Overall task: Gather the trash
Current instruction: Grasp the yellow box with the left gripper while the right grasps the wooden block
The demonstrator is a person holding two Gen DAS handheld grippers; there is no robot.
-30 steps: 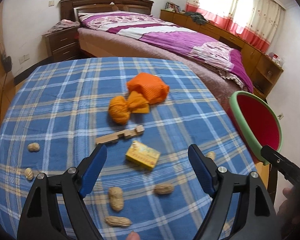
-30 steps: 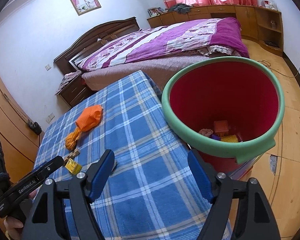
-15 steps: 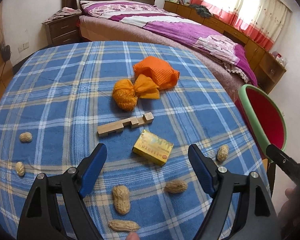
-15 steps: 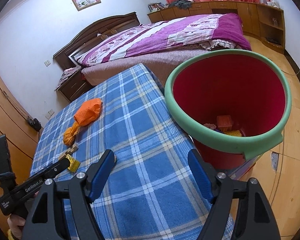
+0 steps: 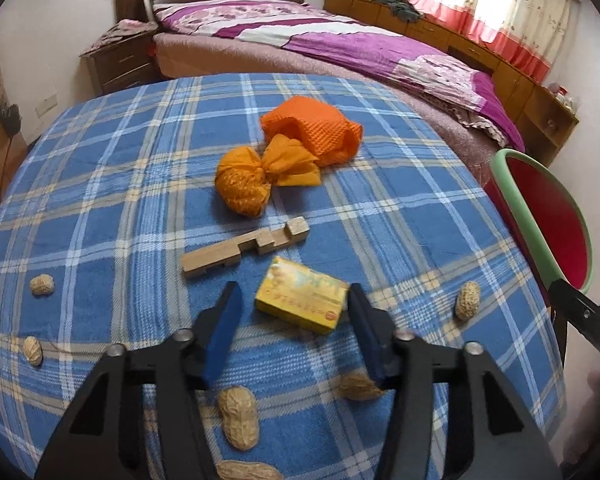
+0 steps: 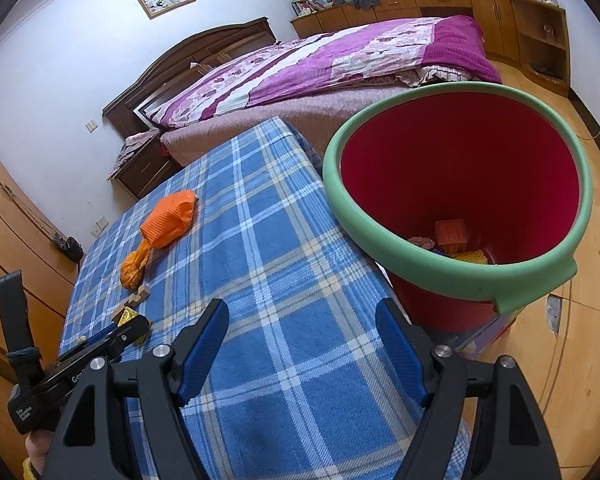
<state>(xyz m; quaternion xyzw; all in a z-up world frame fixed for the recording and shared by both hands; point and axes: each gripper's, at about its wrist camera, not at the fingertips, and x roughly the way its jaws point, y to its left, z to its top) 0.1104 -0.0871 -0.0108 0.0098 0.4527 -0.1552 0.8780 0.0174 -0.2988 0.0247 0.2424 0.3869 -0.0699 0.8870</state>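
A small yellow box (image 5: 302, 300) lies on the blue plaid tablecloth (image 5: 120, 168). My left gripper (image 5: 293, 296) hangs low over it with the box between its blue pads. The jaws are closing; the right pad is at the box's edge, while a gap remains on the left. Several peanuts (image 5: 238, 420) lie scattered around it. To the right, off the table's edge, stands a red bin with a green rim (image 6: 456, 280) that holds some trash. My right gripper (image 6: 302, 308) hovers open over the tablecloth beside the bin, with nothing between its fingers.
A notched wooden piece (image 5: 244, 252), an orange net ball (image 5: 242, 184) and an orange mesh bag (image 5: 312, 132) lie beyond the box. A bed (image 5: 340, 40) and a nightstand (image 5: 116, 60) stand behind the table, with wooden cabinets (image 6: 500, 12) along the far wall.
My left gripper has sunk toward the yellow box and its jaws have narrowed around it. The right gripper has stayed beside the bin.
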